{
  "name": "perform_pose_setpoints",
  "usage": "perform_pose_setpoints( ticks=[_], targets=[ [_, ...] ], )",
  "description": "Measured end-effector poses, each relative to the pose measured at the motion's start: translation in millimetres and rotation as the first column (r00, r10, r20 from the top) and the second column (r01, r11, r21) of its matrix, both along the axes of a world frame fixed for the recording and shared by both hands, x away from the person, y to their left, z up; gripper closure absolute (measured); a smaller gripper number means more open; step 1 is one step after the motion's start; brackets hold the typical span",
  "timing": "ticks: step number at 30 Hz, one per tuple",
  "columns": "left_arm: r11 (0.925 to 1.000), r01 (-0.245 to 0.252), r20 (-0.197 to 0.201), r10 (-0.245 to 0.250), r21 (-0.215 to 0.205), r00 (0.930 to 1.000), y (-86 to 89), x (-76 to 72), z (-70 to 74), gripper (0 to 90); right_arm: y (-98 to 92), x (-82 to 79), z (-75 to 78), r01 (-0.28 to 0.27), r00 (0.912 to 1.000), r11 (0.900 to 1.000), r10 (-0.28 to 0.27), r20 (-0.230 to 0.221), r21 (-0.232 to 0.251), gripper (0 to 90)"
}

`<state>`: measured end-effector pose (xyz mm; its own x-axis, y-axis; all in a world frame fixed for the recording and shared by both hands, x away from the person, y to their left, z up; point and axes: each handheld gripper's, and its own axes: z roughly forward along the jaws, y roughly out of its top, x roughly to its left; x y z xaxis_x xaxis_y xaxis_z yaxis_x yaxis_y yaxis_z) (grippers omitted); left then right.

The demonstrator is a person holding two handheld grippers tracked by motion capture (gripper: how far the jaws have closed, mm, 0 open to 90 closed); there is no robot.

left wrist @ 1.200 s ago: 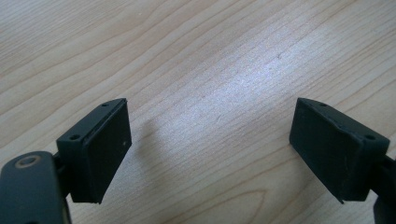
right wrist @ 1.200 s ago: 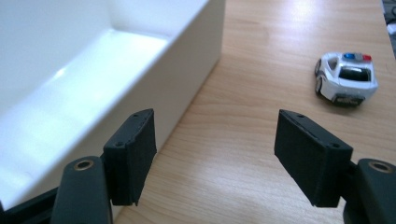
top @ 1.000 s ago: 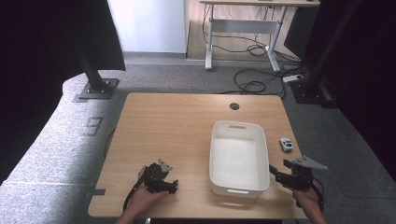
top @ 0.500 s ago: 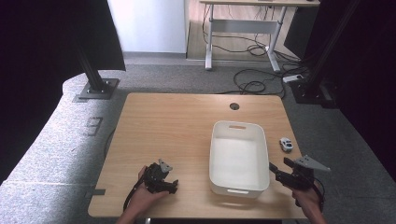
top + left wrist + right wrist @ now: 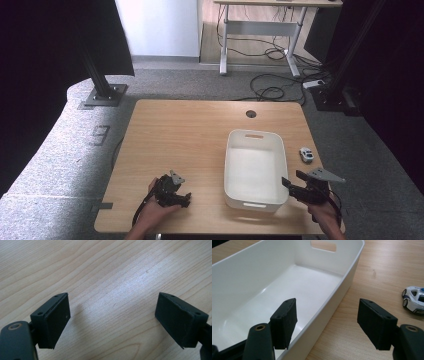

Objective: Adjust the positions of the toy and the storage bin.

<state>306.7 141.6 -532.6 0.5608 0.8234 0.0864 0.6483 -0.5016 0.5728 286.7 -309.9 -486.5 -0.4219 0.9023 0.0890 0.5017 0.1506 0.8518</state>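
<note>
One toy car point(image 5: 306, 154) lies outside the empty white bin point(image 5: 255, 170) (we judge nothing done), both grippers, left point(image 5: 112, 315) and right point(image 5: 327, 322), gaping empty.

Even overhead light brightens the table point(image 5: 190, 135) at the centre of the high view, while both side edges sink into black. The left gripper view has a pale glare patch at centre right. The tub point(image 5: 312, 282) gleams white; near jaws look slightly soft.
</note>
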Motion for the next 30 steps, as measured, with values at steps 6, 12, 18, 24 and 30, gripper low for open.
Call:
perform_pose_setpoints(
  ticks=[6, 12, 18, 24, 30],
  targets=[
    [1.0000, 0.001, 0.001, -0.001, 0.001, 1.0000, -0.2, -0.4, -0.1, 13.4, 5.5, 0.9, -5.2, -0.018, 0.9996, 1.000, 0.017, -0.024, -0.018, 33.6],
    [1.0000, 0.003, 0.001, -0.003, -0.001, 1.0000, -0.4, -0.5, -0.1, 13.4, 14.0, 2.1, -9.5, -0.025, 0.9982, 0.999, 0.023, -0.056, -0.038, 34.5],
    [1.0000, 0.005, -0.001, -0.005, -0.003, 1.0000, -0.5, -0.5, -0.3, 13.4, 15.9, 4.2, -13.7, -0.020, 0.9980, 0.998, 0.017, -0.061, -0.053, 34.7],
    [1.0000, 0.003, 0.000, -0.003, -0.006, 1.0000, -1.0, -0.7, -0.4, 13.4, 18.6, 5.3, -15.9, -0.012, 0.9981, 0.998, 0.009, -0.062, -0.054, 34.8],
    [1.0000, 0.005, -0.002, -0.005, -0.006, 1.0000, -0.6, -0.3, -0.4, 13.3, 19.0, 7.1, -16.6, 0.010, 0.9968, 0.999, -0.013, -0.079, -0.035, 39.1]
  ],
)
